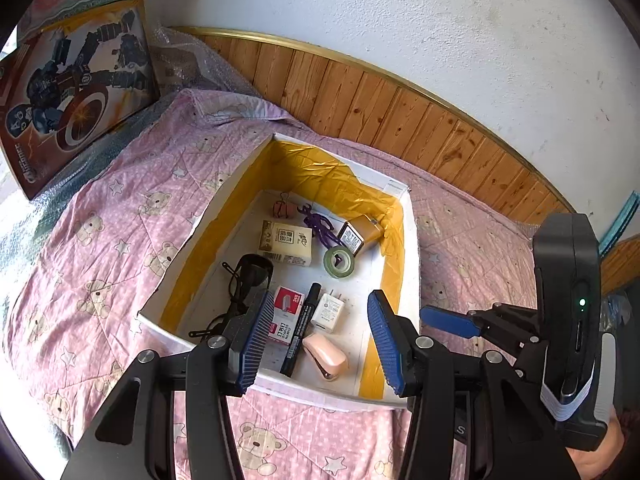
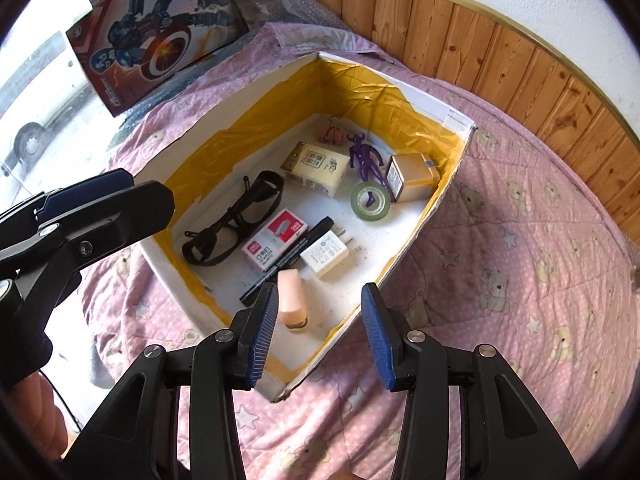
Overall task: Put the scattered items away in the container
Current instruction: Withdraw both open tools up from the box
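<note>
Both tongs hang spread wide and empty above the near edge of the white container (image 1: 412, 240), which sits on a bed. The left tongs (image 1: 316, 340) have its near rim just below them; the right tongs (image 2: 320, 332) stand over its near corner, with open quilt (image 2: 520, 240) to their right. Ahead of the tongs, inside, lie ten things, one of each: pink stapler (image 2: 290, 300), black marker (image 2: 292, 256), white charger (image 2: 325, 256), staple box (image 2: 276, 238), glasses (image 2: 236, 220), tape roll (image 2: 371, 200), purple figure (image 2: 366, 156), yellow box (image 2: 412, 176), cream pack (image 2: 316, 168), binder clip (image 2: 334, 134). A toy box (image 2: 156, 36) leans far left.
</note>
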